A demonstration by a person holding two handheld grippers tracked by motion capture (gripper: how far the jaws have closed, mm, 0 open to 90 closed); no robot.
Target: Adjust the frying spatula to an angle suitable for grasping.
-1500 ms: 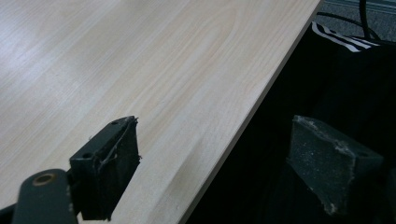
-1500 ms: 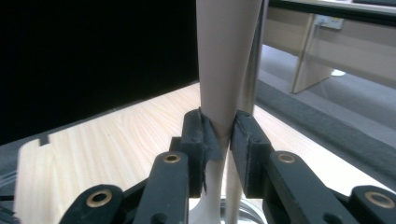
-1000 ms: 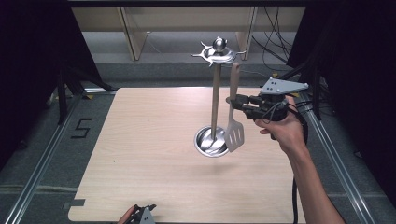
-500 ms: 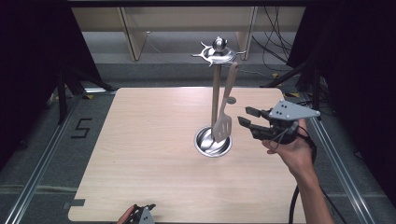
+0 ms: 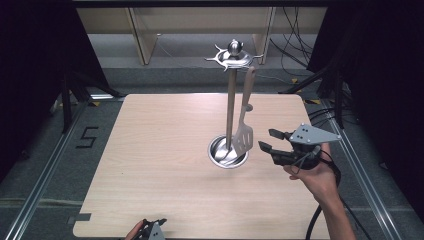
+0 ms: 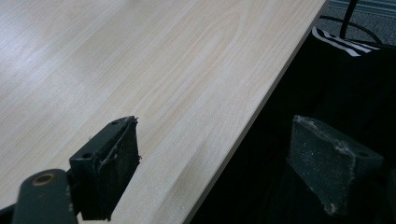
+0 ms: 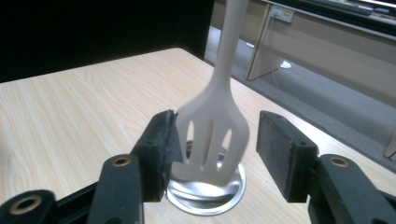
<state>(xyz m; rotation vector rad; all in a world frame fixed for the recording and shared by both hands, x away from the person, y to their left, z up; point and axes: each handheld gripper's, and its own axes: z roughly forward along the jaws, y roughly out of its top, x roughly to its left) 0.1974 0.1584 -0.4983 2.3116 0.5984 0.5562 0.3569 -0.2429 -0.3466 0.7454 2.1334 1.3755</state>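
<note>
Since a sec ago my right claw (image 5: 270, 146) let go, dropped back to 4 o'clock of the steel hook stand (image 5: 230, 95); jaws just opened, empty. High view: pale slotted plastic spatula (image 5: 244, 131) hangs off the hook, so it's stowed. Left claw view: left claw (image 6: 224, 163) open at table edge (image 6: 243, 130), idle. Right claw view: spatula (image 7: 214, 135) beyond pads, untouched.

Blocker: I see the utensil stand (image 5: 230, 102) rising from its round base (image 5: 227, 152), right of the table (image 5: 165, 150) centre.
Hanging: slotted spatula (image 5: 243, 135) at the stand's 3 o'clock.
Free room: 9 o'clock half, bare wood.
Right gripper (image 5: 270, 141): probably just clear of the spatula.
</note>
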